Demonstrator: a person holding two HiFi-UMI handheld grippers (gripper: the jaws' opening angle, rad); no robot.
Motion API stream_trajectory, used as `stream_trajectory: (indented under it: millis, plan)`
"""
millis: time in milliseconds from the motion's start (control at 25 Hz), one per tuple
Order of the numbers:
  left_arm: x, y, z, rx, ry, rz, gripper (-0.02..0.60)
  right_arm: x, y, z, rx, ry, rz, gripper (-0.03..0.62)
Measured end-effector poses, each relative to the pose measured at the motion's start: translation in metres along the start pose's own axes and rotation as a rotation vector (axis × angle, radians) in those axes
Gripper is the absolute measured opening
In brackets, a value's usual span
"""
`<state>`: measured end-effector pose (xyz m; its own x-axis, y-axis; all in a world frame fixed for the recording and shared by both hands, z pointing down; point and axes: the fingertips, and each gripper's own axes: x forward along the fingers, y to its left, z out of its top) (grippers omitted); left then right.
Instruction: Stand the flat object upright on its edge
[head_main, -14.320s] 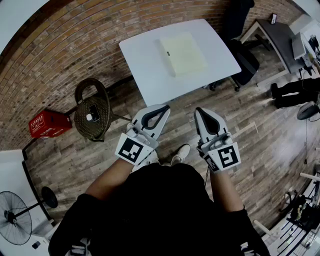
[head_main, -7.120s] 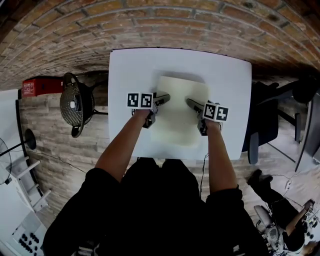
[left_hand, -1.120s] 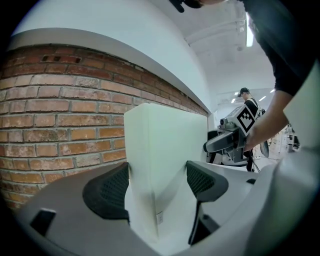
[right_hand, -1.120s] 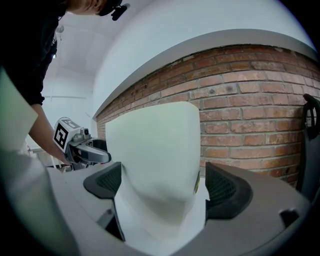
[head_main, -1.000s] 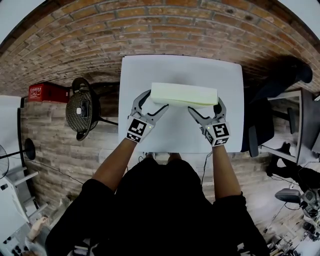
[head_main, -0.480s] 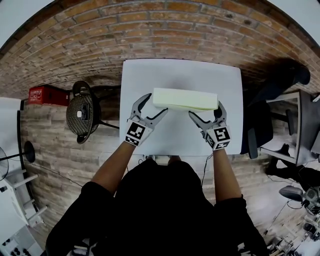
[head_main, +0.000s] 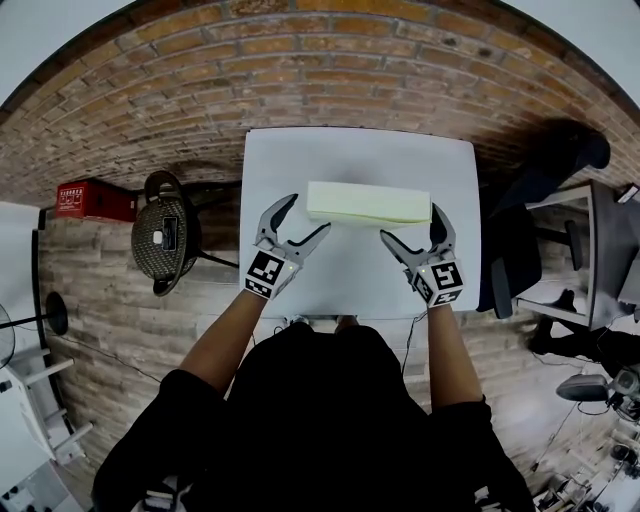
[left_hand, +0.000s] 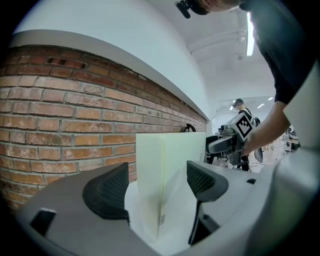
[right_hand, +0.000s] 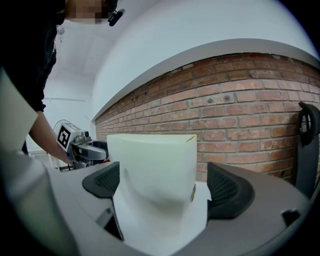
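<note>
One pale slab (head_main: 368, 203) stands on its long edge on the white table (head_main: 350, 270), set crosswise ahead of both grippers. The left gripper (head_main: 305, 214) is spread wide, and the slab's near end lines up with the gap between its jaws. The right gripper (head_main: 412, 222) is spread the same way at the other end. No pad clearly presses the slab. A brick wall (head_main: 330, 80) runs beyond the tips. The slab looks thin and unsupported, so a jaw brushing it while pulling away could tip it flat.

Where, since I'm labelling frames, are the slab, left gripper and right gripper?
slab (head_main: 367, 200): head view, its upper long edge.
left gripper (head_main: 307, 213): head view, midway between its fingertips.
right gripper (head_main: 411, 223): head view, midway between its fingertips.
</note>
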<state>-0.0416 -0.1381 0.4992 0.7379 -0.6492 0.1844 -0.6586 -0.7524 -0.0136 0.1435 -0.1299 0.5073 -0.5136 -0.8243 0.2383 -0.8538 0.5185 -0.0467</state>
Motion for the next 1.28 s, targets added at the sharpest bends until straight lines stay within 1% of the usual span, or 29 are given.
stream_trajectory:
  millis: [200, 440, 600, 720, 800, 840, 920, 1000, 1080, 1160, 1280]
  plan:
    - [-0.009, -0.002, 0.015, 0.003, -0.024, 0.000, 0.345, -0.017, 0.000, 0.015, 0.007, -0.028, -0.028, 0.551]
    - [-0.025, -0.006, 0.030, -0.012, -0.013, -0.004, 0.345, -0.040, 0.003, 0.037, 0.001, -0.064, -0.053, 0.549]
    - [-0.040, -0.008, 0.049, -0.022, -0.042, -0.001, 0.345, -0.052, 0.013, 0.052, -0.006, -0.069, -0.061, 0.541]
    - [-0.050, -0.012, 0.063, -0.027, -0.051, -0.001, 0.345, -0.056, 0.024, 0.061, -0.007, -0.061, -0.053, 0.532]
    - [-0.054, -0.017, 0.076, -0.018, -0.069, -0.006, 0.344, -0.061, 0.036, 0.070, -0.008, -0.073, -0.031, 0.527]
    - [-0.055, -0.021, 0.080, -0.013, -0.066, -0.011, 0.345, -0.062, 0.044, 0.076, -0.007, -0.080, -0.015, 0.521]
    - [-0.059, -0.030, 0.086, -0.002, -0.046, -0.029, 0.344, -0.065, 0.059, 0.086, -0.004, -0.094, 0.019, 0.484]
    - [-0.064, -0.038, 0.094, -0.001, -0.031, -0.047, 0.344, -0.067, 0.071, 0.096, 0.002, -0.113, 0.037, 0.475]
    - [-0.066, -0.045, 0.107, -0.020, -0.063, -0.063, 0.344, -0.070, 0.082, 0.104, 0.008, -0.131, 0.047, 0.466]
    - [-0.068, -0.051, 0.117, -0.031, -0.093, -0.080, 0.344, -0.072, 0.091, 0.111, 0.011, -0.143, 0.055, 0.439]
    - [-0.070, -0.060, 0.127, -0.029, -0.102, -0.106, 0.344, -0.075, 0.101, 0.119, 0.007, -0.153, 0.058, 0.395]
